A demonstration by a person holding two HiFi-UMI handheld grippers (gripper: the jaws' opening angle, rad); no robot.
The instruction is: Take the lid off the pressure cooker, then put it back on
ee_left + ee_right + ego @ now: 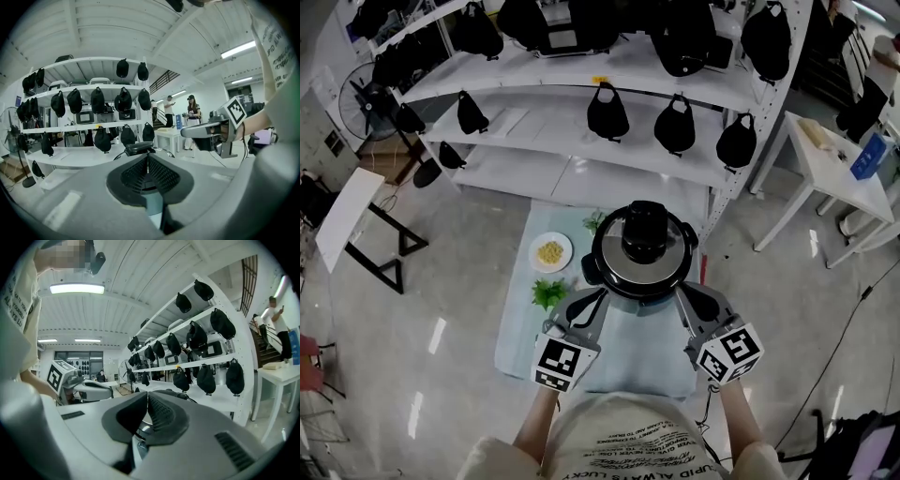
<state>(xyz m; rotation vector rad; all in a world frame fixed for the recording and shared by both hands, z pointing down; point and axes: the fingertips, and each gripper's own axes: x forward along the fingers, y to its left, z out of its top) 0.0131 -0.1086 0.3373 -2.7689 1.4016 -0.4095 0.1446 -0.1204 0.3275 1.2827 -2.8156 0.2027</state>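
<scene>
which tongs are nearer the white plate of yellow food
Left. The left tongs sit just right of the round white plate; the right tongs are across the black-and-steel pressure cooker.

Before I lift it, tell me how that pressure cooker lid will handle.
The lid looks like rigid polished metal: probably stiff, fairly heavy, and slippery at the rim. Its bulky black knob likely offers the surest hold.

Left tool [600,293] and right tool [683,293] flank pressure cooker [644,251].
</scene>
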